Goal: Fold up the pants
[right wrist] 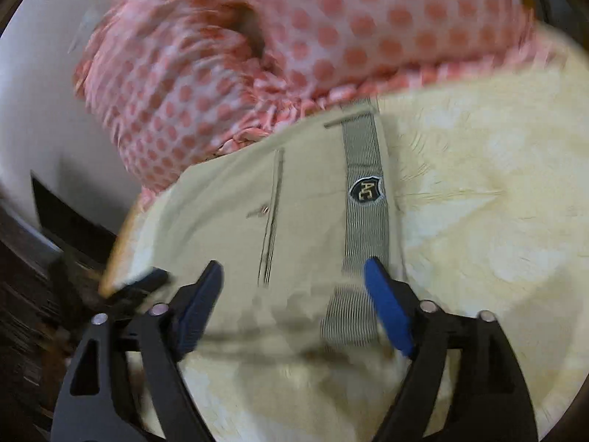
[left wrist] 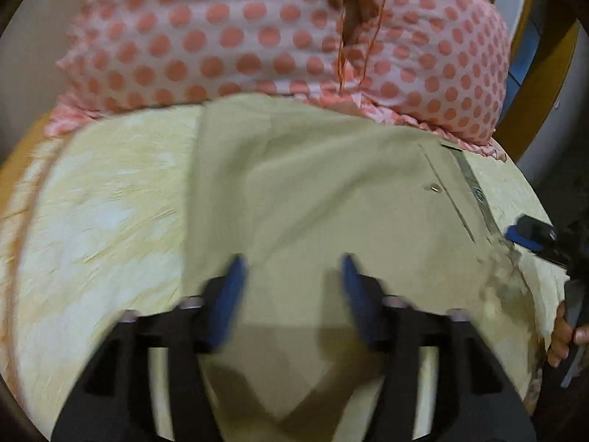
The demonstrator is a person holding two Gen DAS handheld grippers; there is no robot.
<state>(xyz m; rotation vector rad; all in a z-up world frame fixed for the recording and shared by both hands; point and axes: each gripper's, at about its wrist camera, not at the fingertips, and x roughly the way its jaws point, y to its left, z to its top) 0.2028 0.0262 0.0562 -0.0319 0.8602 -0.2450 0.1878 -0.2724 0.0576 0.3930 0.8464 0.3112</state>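
Khaki pants (left wrist: pixel 313 191) lie flat on a pale yellow bedsheet (left wrist: pixel 103 221). Their striped grey waistband (right wrist: pixel 364 191) with a dark shield badge (right wrist: pixel 365 188) and a back pocket slit (right wrist: pixel 274 213) show in the right wrist view. My left gripper (left wrist: pixel 292 261) is open just above the middle of the pants, empty. My right gripper (right wrist: pixel 292 267) is open over the waistband end, empty; it also shows at the right edge of the left wrist view (left wrist: pixel 530 234). The left gripper's tip (right wrist: pixel 147 280) shows in the right wrist view.
A pink pillow with coral polka dots (left wrist: pixel 279 33) lies along the far edge of the pants, also in the right wrist view (right wrist: pixel 294 37). A white wall (right wrist: pixel 33 92) and dark furniture (right wrist: pixel 66 221) are at the left. A wooden bed frame (left wrist: pixel 545 84) is at the right.
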